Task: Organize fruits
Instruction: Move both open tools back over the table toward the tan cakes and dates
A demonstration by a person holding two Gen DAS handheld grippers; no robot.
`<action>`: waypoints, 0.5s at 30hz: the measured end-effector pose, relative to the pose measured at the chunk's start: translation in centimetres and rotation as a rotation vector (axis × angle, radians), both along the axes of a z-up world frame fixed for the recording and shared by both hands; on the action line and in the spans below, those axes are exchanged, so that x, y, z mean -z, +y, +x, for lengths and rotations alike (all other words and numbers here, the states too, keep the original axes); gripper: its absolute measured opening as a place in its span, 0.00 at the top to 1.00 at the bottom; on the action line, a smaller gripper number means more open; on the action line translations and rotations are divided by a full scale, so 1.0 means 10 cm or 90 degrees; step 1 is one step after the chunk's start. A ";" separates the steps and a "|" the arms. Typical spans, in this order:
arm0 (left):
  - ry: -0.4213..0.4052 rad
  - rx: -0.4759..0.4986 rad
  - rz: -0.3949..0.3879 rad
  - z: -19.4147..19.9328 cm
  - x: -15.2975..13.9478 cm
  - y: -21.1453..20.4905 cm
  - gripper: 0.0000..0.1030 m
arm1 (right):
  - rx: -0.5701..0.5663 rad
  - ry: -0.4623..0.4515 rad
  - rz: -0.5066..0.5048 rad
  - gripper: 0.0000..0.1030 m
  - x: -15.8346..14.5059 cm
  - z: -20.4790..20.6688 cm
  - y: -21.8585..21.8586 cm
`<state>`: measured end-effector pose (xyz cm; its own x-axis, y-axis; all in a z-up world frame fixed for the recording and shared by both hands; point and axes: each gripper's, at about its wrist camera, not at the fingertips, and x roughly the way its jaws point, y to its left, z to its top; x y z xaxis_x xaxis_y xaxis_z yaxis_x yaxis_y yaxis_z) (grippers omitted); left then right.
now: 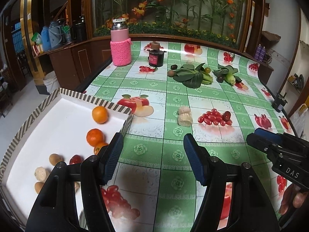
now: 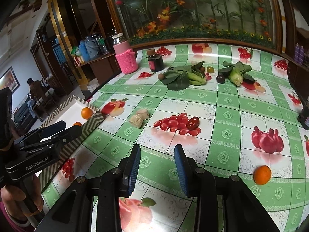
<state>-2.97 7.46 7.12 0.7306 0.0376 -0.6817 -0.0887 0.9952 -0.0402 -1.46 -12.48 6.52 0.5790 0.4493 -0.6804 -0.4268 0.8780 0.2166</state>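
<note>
A white box with a striped rim [image 1: 115, 104] stands at the left and holds three oranges [image 1: 99, 114], brown fruits [image 1: 56, 159], a red fruit [image 1: 76, 159] and a pale piece [image 1: 41, 174]. My left gripper [image 1: 153, 154] hangs open over the tablecloth just right of the box, with nothing between its fingers. My right gripper [image 2: 157, 162] hovers over the cloth, jaws opening and empty. A loose orange [image 2: 262, 175] lies to its right. A dark red fruit [image 2: 193, 123] and pale chunks [image 2: 140, 118] lie ahead.
Leafy greens [image 2: 183, 77] with small dark and brown fruits [image 2: 220, 78] lie at the far side. A pink knitted jar [image 1: 120, 48] and a dark jar [image 1: 156, 58] stand at the back. The table edge curves on the right, with a black device [image 1: 279, 101] on it.
</note>
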 end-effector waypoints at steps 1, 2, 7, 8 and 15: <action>0.003 0.000 0.000 0.02 0.01 0.00 0.37 | -0.001 0.000 -0.005 0.66 0.01 0.03 0.02; 0.006 -0.001 0.000 0.04 0.02 0.00 0.37 | -0.002 0.001 -0.011 0.66 0.03 0.05 0.03; 0.026 0.001 -0.012 0.15 0.11 0.01 0.37 | 0.004 0.014 -0.038 0.66 0.15 0.23 0.04; 0.030 0.002 -0.014 0.17 0.13 0.02 0.37 | 0.006 0.019 -0.042 0.66 0.19 0.28 0.03; 0.052 0.002 -0.032 0.32 0.19 0.07 0.37 | 0.023 0.040 -0.059 0.66 0.35 0.58 -0.03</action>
<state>0.27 8.17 5.19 0.6722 -0.0003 -0.7404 -0.0902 0.9925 -0.0823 4.35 -12.73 2.99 0.5483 0.3618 -0.7540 -0.3824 0.9103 0.1588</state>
